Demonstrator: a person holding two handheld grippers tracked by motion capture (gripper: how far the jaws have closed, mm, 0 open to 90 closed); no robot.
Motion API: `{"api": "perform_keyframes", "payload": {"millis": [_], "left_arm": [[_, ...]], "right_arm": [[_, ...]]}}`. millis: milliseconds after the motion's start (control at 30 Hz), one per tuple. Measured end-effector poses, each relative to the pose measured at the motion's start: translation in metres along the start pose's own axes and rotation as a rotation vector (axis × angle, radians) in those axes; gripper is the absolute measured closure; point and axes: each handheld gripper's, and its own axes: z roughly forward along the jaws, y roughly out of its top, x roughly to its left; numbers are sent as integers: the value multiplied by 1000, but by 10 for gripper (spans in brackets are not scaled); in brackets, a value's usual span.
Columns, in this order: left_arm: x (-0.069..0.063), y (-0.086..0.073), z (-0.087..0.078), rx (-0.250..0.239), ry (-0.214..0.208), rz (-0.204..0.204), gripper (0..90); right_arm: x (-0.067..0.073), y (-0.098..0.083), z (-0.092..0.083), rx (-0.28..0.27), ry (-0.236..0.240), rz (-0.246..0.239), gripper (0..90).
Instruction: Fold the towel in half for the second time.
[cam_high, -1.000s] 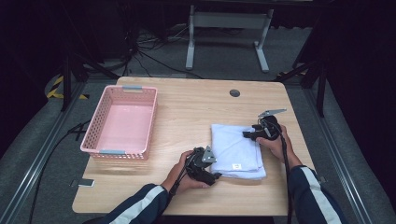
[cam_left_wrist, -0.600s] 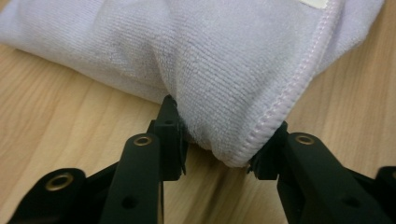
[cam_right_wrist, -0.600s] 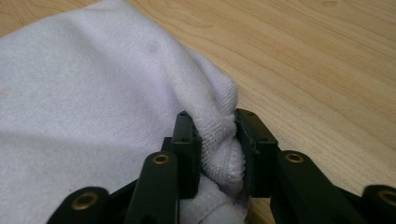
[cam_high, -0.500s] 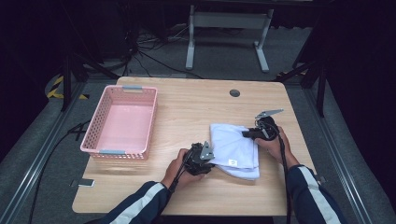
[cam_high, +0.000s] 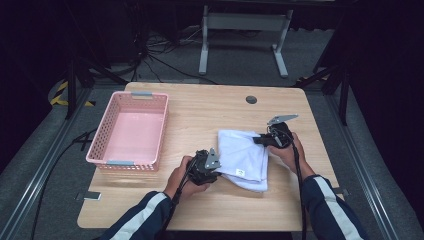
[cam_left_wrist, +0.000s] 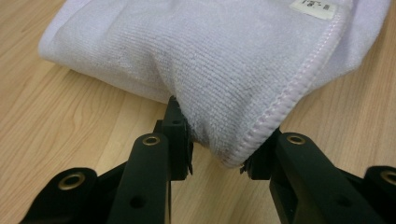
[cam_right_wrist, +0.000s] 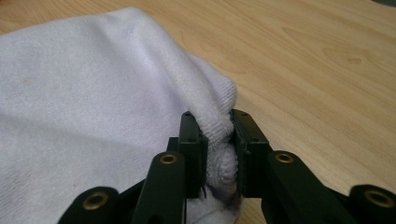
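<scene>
Towel on the right half of the table — white, folded, a small label near its front edge. I see both grippers pinching it at opposite sides. My left gripper sits at the towel's near-left corner; in the left gripper view its jaws have just been closing and now clamp a bunched fold with the stitched hem between the pads. My right gripper is at the far-right edge; in the right gripper view its jaws have likewise just been closing — they stand narrow, squeezing a thick roll of cloth. Corner at the left looks lifted off the wood; the rest of the towel lies on the table. Pink basket stands well apart on the left half of the table, long side running front to back. Both hands wrap the gripper bodies, sleeves entering from the near edge.
</scene>
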Motion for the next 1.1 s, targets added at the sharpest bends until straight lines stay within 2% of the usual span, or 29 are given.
{"api": "perform_keyframes", "payload": {"millis": [300, 367, 433, 500, 600, 700, 767, 800, 833, 867, 933, 1000, 1067, 1100], "left_arm": [[7, -3, -7, 3, 16, -7, 682], [7, -4, -8, 21, 14, -1, 682], [6, -8, -5, 35, 8, -2, 682], [6, -9, -5, 45, 6, 3, 681], [5, -11, -4, 55, -2, 13, 679], [2, -13, -2, 76, -2, 26, 678], [1, -15, -1, 89, -5, 25, 677], [0, -16, 0, 91, -5, 25, 676], [0, -16, 1, 93, -4, 26, 676], [0, -17, 1, 90, -3, 29, 676], [0, -18, 2, 103, -8, 34, 676], [1, -18, 1, 100, -10, 30, 676], [2, -19, 0, 100, -10, 26, 677], [2, -19, -2, 94, -10, 9, 677]], "right_arm": [[5, 11, 1, -14, 7, -6, 761], [6, 11, 5, 9, 7, -4, 733], [7, 8, 12, 40, -13, 1, 644], [5, 5, 18, 61, -48, 3, 461], [2, 3, 21, 84, -74, 36, 344], [2, 0, 27, 100, -64, 62, 311], [2, 0, 27, 103, -58, 54, 324], [2, 1, 27, 103, -47, 45, 377], [4, 1, 27, 99, -15, 35, 493], [5, 1, 27, 96, 10, 31, 571], [9, 1, 28, 95, 49, 28, 667], [7, 1, 29, 86, 88, 47, 711], [5, 0, 30, 76, 106, 59, 747], [5, 0, 30, 75, 106, 57, 755]]}}
